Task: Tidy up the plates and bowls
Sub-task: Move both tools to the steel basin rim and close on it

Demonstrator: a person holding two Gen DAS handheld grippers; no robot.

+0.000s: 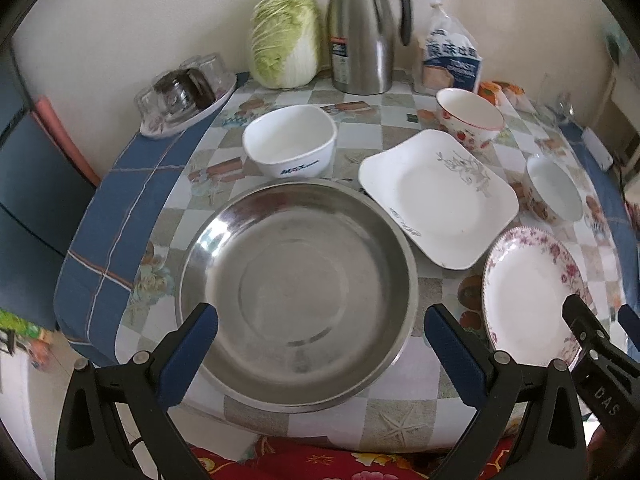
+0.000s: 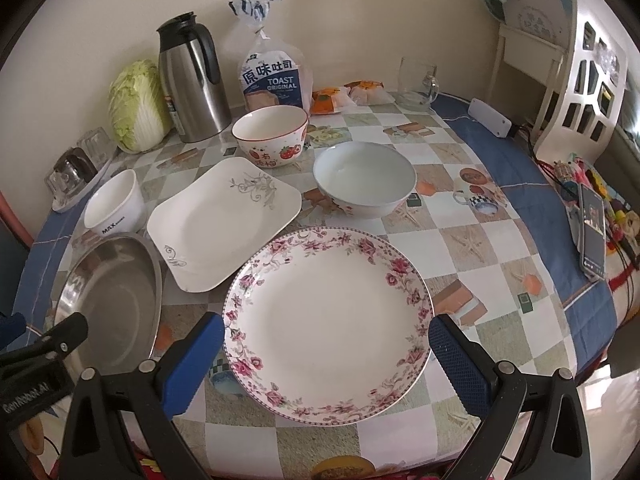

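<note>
Steel basin (image 1: 296,292) near table edge; left gripper (image 1: 320,356) and right gripper (image 2: 326,364) both spread, empty; glazed floral plate (image 2: 328,320) beside basin could slip from a shallow pinch.

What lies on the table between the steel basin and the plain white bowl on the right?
The square white plate lies between the steel basin and the plain white bowl; the floral round plate sits nearer the camera. Both wrist views show this, the right most clearly.

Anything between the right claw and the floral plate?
Nothing visible. The right claw is open just above the floral plate, one finger near each side of its near edge. The square plate and the steel basin lie to its left, off the path.
</note>
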